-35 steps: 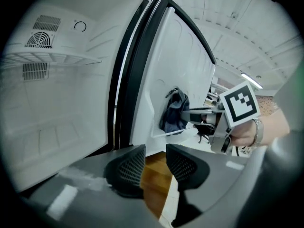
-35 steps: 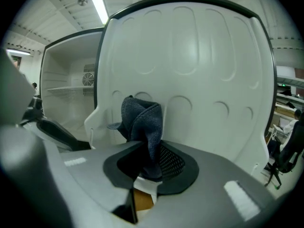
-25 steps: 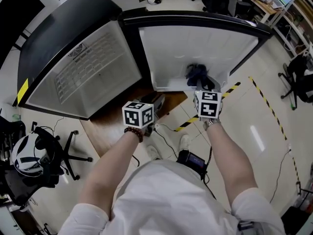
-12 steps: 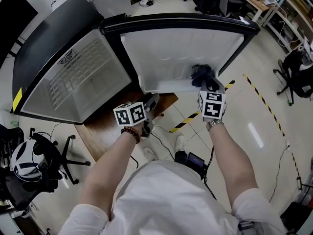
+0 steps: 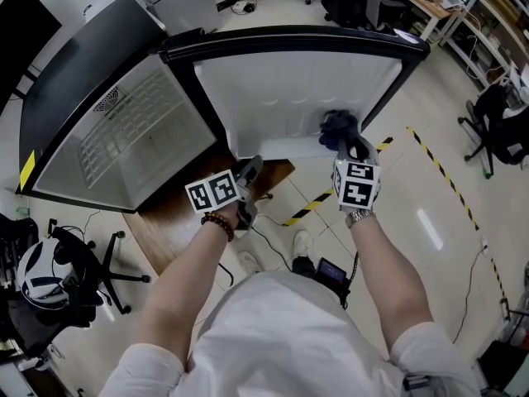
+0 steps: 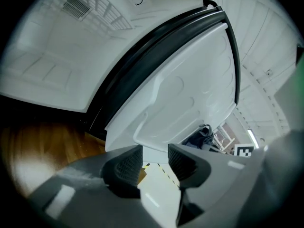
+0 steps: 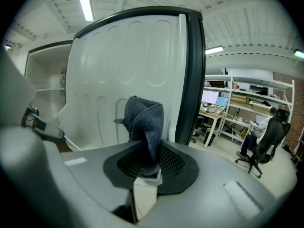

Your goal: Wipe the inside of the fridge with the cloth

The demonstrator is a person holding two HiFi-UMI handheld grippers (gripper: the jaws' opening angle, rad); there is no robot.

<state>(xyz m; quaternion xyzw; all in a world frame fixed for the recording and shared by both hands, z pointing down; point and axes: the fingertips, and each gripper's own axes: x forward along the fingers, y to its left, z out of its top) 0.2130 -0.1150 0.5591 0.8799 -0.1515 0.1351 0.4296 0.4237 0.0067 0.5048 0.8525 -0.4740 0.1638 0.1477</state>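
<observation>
The pale floor [image 5: 438, 81] is crossed by yellow-black tape [image 5: 446, 180], and a wooden board [image 5: 173, 222] lies on it. A black office chair [image 5: 111, 263] stands at the left, and a cluttered desk [image 5: 430, 7] stands at the far right. Tube lights [image 7: 85, 4] hang from a ribbed white ceiling, with shelves [image 7: 259, 94] below along the wall.

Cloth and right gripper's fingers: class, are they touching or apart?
Touching. The right gripper view shows the cloth pinched between the right gripper fingers, its lower end clamped there.
</observation>
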